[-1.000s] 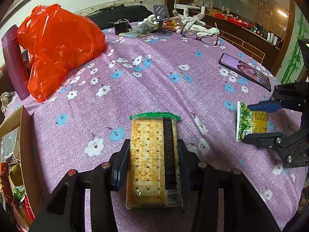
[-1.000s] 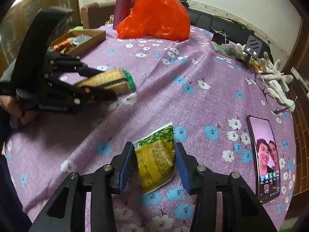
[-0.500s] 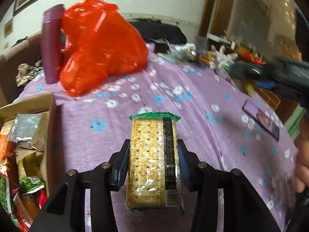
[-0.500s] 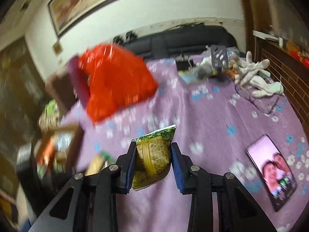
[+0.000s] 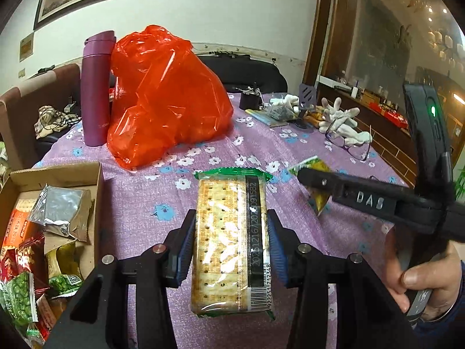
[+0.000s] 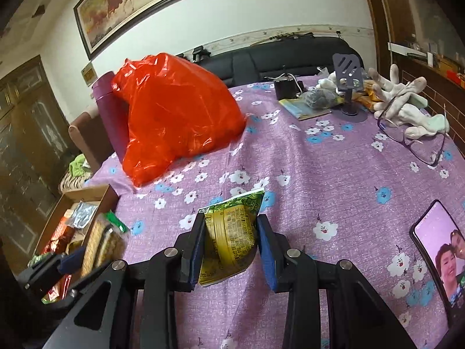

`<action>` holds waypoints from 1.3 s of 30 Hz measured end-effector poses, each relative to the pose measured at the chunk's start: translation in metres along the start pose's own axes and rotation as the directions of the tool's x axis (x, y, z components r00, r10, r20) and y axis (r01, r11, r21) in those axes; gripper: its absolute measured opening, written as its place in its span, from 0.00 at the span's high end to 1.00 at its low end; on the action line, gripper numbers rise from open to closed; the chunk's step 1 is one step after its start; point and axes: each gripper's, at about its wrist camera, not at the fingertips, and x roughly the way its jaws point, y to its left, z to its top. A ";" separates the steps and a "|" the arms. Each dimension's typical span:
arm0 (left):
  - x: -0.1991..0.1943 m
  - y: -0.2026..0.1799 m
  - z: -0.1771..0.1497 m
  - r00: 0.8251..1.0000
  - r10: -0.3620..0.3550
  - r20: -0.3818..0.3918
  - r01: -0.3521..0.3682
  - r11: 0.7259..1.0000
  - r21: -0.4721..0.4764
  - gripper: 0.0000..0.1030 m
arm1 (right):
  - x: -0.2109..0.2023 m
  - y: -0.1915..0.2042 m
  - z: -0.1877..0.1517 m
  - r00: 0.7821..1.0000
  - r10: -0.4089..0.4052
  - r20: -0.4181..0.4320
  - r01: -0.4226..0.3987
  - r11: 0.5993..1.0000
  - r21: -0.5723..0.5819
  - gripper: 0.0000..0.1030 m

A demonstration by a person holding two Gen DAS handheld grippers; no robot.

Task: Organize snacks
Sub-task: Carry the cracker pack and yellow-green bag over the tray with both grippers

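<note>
- The left gripper (image 5: 231,244) pinches a cracker pack (image 5: 232,241) by its long sides, held above the purple counter (image 5: 139,197), just right of the box (image 5: 58,174) of snacks.
- The right gripper (image 6: 229,247) squeezes a green-yellow packet (image 6: 232,232) between its fingers (image 6: 193,247); the packet bulges and sits skewed, clear of the counter.
- Risk: the soft packet could slide out of the fingers, since only its lower half is caught.
- Risk: the crackers may crack if the pinch tightens.
- Risk: the two grippers are close together near the box and could knock each other when both go to drop.
- Risk: the box looks nearly full, so a dropped pack may tumble off the heap onto the counter.
</note>
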 end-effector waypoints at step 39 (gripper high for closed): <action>-0.103 0.058 0.016 0.973 0.101 0.207 -0.069 0.985 -0.159 0.56 | -0.027 0.075 -0.022 0.978 0.184 0.098 -0.151 0.949 -0.278 0.63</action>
